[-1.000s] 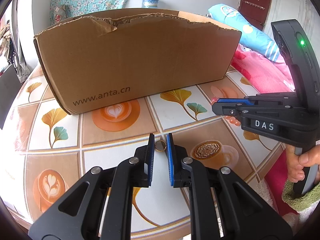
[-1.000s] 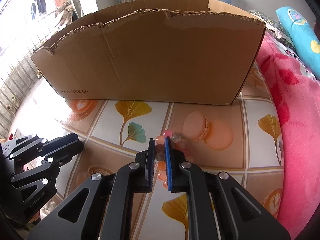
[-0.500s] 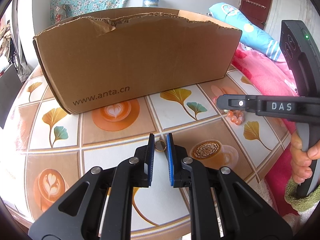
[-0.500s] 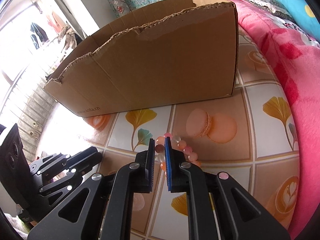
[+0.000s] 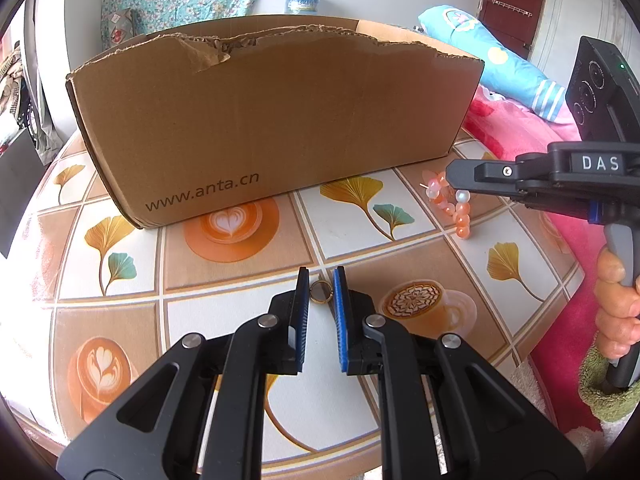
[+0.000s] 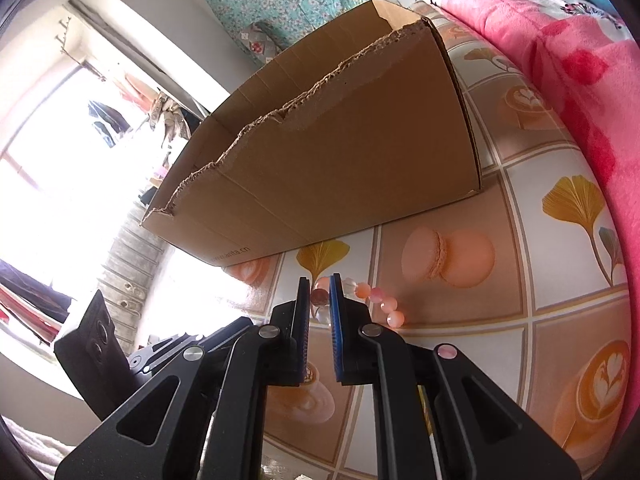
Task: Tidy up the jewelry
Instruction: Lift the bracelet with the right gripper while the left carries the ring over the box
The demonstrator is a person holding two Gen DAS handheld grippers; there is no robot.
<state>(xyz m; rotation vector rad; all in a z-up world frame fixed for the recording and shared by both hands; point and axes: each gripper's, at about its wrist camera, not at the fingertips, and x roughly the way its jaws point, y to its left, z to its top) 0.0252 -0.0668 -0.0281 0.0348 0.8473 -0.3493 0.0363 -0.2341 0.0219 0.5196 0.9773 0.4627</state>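
On the table point(image 5: 224, 320): one ring point(image 5: 321, 292), one bracelet point(image 5: 452, 204), one box point(image 5: 272, 120).

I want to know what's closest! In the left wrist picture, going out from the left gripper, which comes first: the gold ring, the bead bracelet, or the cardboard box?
1. Gold ring: right between the left gripper's fingertips.
2. Bead bracelet: farther off to the right, hanging from the right gripper.
3. Cardboard box: at the back of the table, about as far away as the bracelet, so too close to call.
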